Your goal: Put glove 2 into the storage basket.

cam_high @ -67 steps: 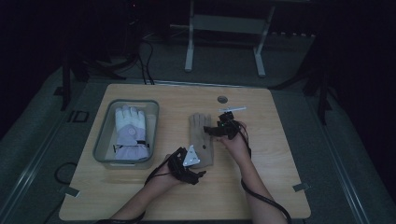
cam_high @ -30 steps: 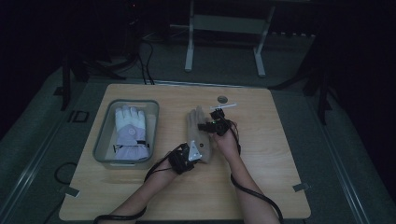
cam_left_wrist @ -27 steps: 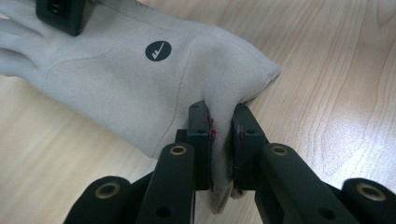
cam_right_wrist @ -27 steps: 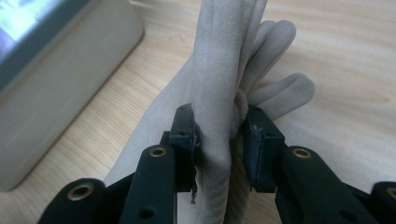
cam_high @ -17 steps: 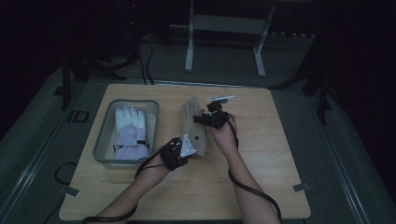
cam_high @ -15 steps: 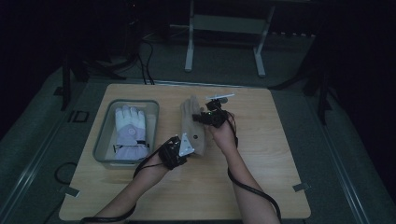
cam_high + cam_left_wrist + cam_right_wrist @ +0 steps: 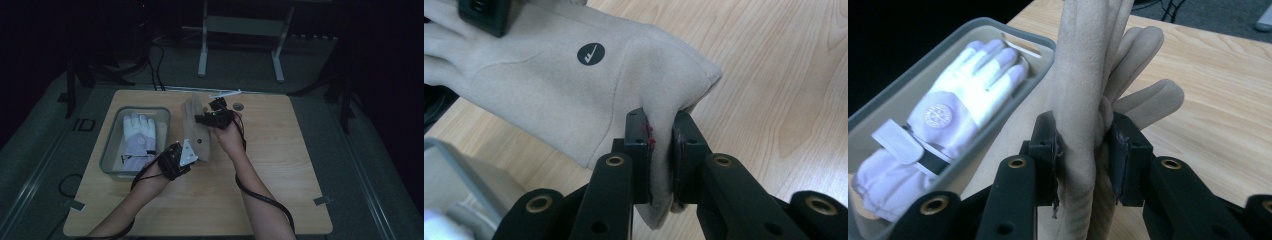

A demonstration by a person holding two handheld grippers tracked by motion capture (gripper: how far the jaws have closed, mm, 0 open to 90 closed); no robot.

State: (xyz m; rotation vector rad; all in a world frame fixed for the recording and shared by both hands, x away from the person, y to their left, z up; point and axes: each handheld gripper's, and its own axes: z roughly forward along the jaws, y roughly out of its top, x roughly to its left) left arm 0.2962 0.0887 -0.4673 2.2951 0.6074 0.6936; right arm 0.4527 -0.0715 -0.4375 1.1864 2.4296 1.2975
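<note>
Tan glove (image 7: 192, 127) clamped by left claw (image 7: 660, 150) and right claw (image 7: 1083, 150); cuff hidden.

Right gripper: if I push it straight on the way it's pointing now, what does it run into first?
The right gripper is shut on the tan glove, so the glove's fingers lead. Beyond them, its line seems to run along the grey tray's near rim; that, or bare tabletop beside it, probably comes first. Depth is unclear.
</note>
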